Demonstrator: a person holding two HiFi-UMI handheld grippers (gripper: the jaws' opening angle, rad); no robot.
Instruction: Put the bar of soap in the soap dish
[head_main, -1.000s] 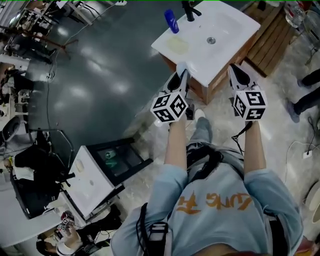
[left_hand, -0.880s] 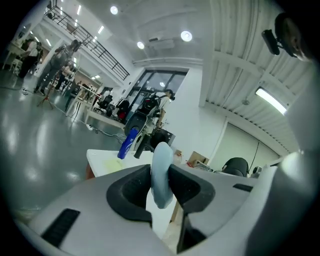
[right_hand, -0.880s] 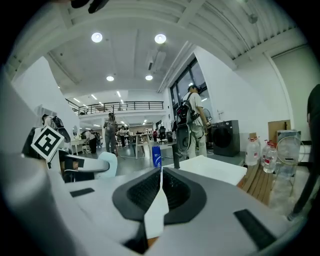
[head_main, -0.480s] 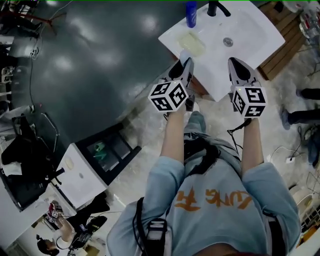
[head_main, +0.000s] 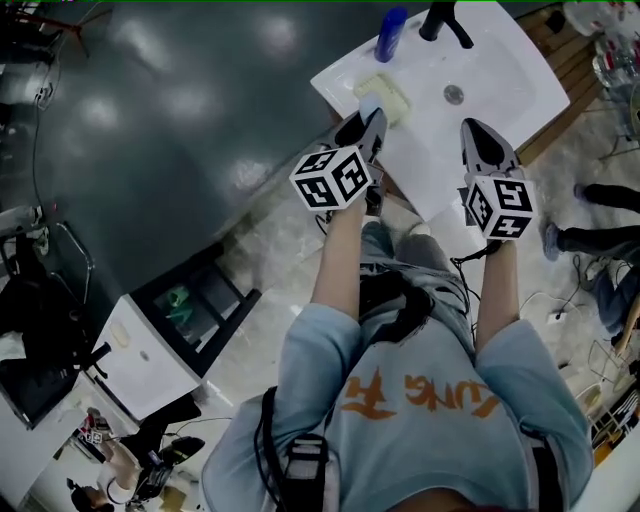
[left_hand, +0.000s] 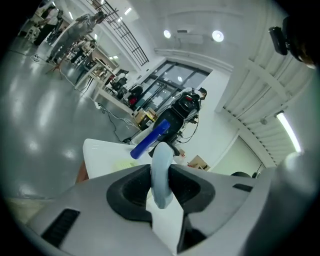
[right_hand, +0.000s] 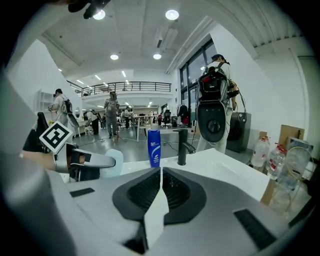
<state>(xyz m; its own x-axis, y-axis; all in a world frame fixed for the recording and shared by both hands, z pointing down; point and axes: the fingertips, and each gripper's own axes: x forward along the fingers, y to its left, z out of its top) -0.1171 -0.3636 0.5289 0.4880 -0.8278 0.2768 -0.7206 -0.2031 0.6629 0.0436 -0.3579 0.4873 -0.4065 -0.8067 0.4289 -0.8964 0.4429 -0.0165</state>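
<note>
Yellowish dish (head_main: 392, 95), soap (left_hand: 161, 170) in left tool (head_main: 366, 126)

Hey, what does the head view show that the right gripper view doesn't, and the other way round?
Head view only: the soap dish and the drain. Right gripper view only: the jaws of the right tool, together with nothing between. Both: the blue bottle, the black faucet, and the left tool holding the soap bar.

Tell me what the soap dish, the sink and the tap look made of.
The soap dish: pale yellow-green, dull, probably plastic, though too small to be sure. The sink: white, glossy with soft reflections, likely ceramic. The tap: matte black, no shine, probably coated metal.
</note>
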